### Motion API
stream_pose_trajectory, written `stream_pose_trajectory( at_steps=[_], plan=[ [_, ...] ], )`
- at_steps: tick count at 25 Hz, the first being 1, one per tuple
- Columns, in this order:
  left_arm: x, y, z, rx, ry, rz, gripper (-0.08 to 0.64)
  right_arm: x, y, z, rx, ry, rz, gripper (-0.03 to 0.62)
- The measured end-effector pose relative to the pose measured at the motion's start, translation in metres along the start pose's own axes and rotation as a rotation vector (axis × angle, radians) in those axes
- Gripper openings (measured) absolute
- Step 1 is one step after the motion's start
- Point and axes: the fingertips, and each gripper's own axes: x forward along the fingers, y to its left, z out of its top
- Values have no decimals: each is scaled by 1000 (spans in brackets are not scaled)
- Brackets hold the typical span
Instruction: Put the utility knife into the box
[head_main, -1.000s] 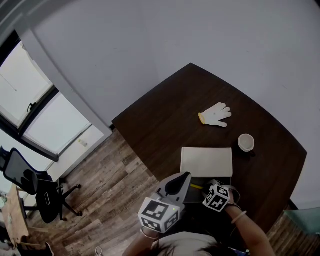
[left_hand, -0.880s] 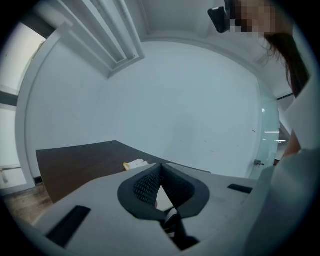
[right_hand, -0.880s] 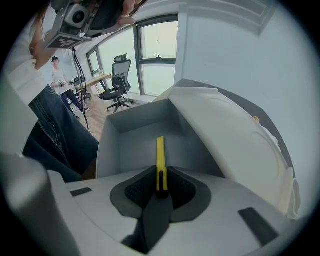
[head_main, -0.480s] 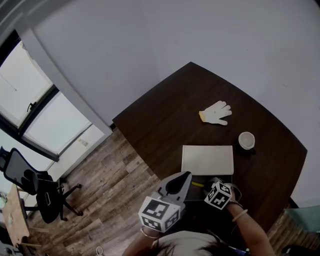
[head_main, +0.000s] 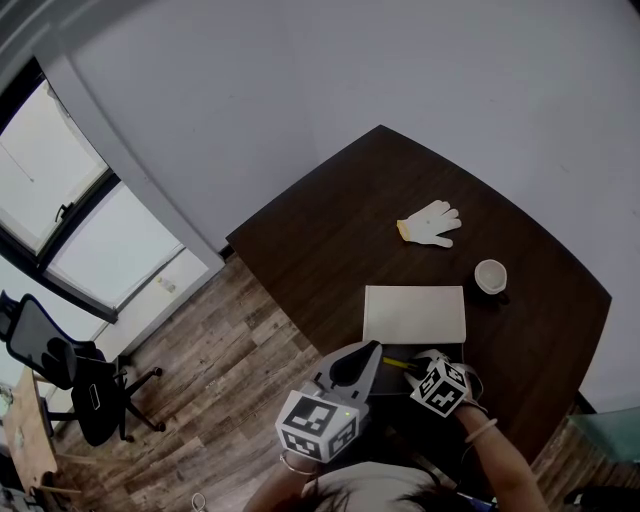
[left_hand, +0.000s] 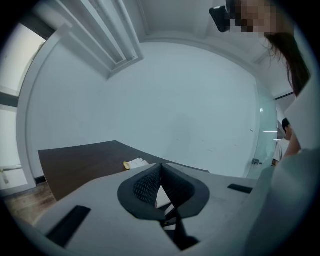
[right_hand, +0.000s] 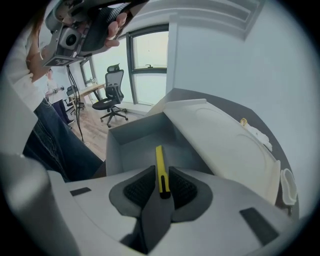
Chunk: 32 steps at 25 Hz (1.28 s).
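A yellow utility knife (right_hand: 159, 165) is clamped between the pads of my right gripper (right_hand: 160, 189), its tip sticking out over the open grey box (right_hand: 131, 141). The box's white lid (right_hand: 220, 145) stands tilted open to the right. In the head view the right gripper (head_main: 410, 369) sits at the near table edge, just below the lid (head_main: 414, 313), and a bit of the knife (head_main: 394, 362) shows there. My left gripper (head_main: 366, 352) hovers beside it, off the box. Its jaws (left_hand: 160, 186) are shut with nothing between them.
On the dark table (head_main: 340, 235), a white work glove (head_main: 429, 225) lies beyond the box and a small white cup (head_main: 490, 275) stands at the right. Wooden floor, an office chair (head_main: 70, 375) and windows lie to the left.
My right gripper has edged slightly forward toward the box with the knife in it. The left gripper has hardly moved.
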Motion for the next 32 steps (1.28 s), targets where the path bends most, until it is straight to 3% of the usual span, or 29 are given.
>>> stream_pose_trajectory(
  at_steps=[17, 32],
  plan=[
    [-48, -31, 1, 40, -48, 19, 18, -68, 15, 19, 192, -224, -156, 27],
    [-87, -69, 8, 71, -89, 33, 18, -140, 37, 43, 247, -415, -264, 9]
  ],
)
